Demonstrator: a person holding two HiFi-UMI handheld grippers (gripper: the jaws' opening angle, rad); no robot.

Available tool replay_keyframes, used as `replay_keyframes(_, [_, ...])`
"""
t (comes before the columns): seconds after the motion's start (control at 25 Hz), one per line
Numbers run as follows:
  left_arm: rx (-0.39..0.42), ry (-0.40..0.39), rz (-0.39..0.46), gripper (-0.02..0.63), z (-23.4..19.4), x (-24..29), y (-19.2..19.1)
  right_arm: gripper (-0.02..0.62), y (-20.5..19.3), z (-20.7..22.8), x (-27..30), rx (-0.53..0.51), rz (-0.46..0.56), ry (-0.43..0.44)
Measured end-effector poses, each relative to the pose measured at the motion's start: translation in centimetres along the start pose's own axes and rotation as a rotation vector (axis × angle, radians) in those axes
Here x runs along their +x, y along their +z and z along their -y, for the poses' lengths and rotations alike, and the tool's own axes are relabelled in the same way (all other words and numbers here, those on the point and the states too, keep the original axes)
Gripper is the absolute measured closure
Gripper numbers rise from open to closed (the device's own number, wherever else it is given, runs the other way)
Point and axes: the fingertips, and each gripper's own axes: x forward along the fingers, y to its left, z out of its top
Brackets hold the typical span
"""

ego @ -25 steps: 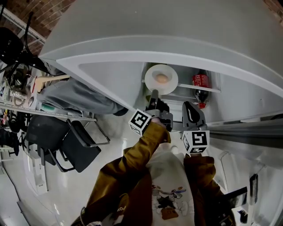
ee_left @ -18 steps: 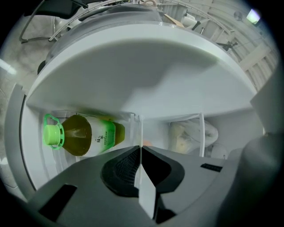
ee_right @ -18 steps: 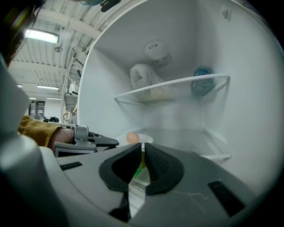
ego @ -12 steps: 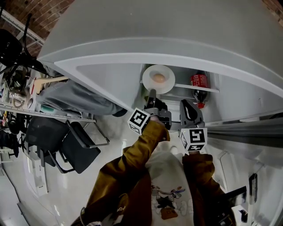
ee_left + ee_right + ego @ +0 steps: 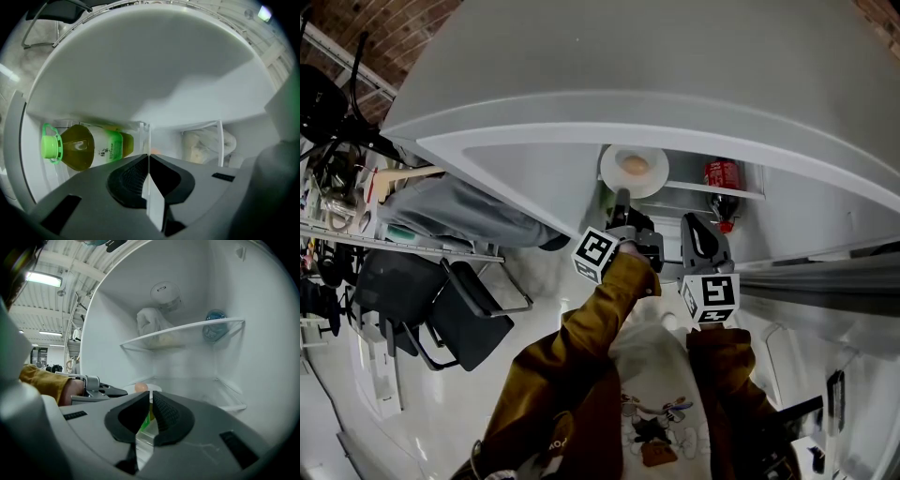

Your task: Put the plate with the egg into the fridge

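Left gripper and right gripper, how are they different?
The left gripper pinches the rim of the plate that carries the egg. The right gripper holds nothing. The left gripper also reaches further in, while the right gripper sits a little behind and beside it. Both carry a marker cube and both point into the fridge.
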Motion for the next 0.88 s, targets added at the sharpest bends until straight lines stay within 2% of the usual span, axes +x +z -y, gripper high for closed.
replay_keyframes(0.32, [0.003,0.002,0.006,0.588,0.0,0.8,0.2,0.588,0.1,0.0,0.0,0.003,0.002,-0.003])
replay_keyframes(0.88, [0.058,0.008,-0.020,0.578,0.3,1.0,0.3,0.588,0.0,-0.1,0.2,0.012,-0.004,0.006])
